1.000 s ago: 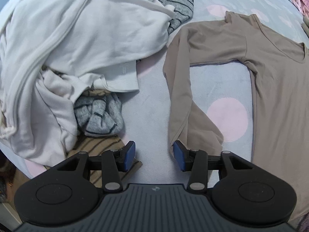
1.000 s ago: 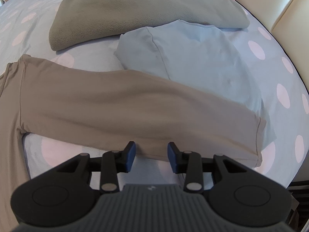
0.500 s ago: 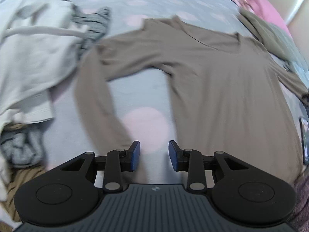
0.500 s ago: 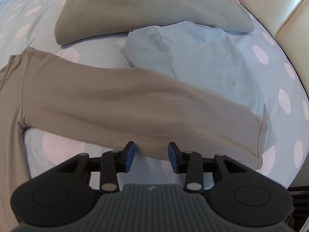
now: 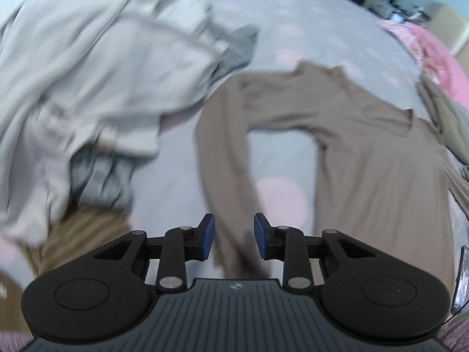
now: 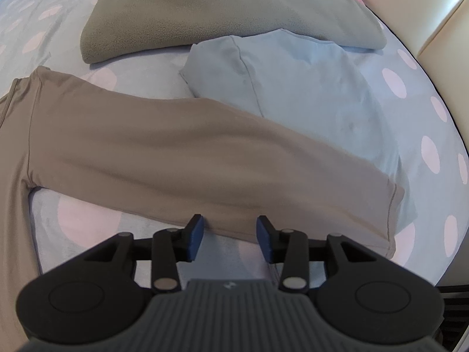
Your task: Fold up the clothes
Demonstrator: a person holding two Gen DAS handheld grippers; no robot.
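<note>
A tan long-sleeved shirt [image 5: 381, 158] lies spread flat on the dotted grey bedsheet. In the blurred left wrist view its bent sleeve [image 5: 222, 170] runs down between the fingers of my left gripper [image 5: 234, 239], which stands open just above the cuff end. In the right wrist view the shirt's other sleeve [image 6: 190, 158] stretches across to the right. My right gripper [image 6: 229, 238] is open with its blue pads either side of that sleeve's near edge, not closed on it.
A heap of cream and grey striped clothes [image 5: 88, 82] fills the left. Pink garments [image 5: 425, 44] lie far right. A folded olive fleece [image 6: 222, 8] and a light blue folded garment [image 6: 293, 88] sit behind the right sleeve. The bed edge [image 6: 433, 234] and a cream headboard [image 6: 410, 6] are at right.
The left gripper swung right over the shirt body, then back left and now sits over the sleeve end, jaws a little narrower than at first. The right gripper edged slightly closer to its sleeve.
</note>
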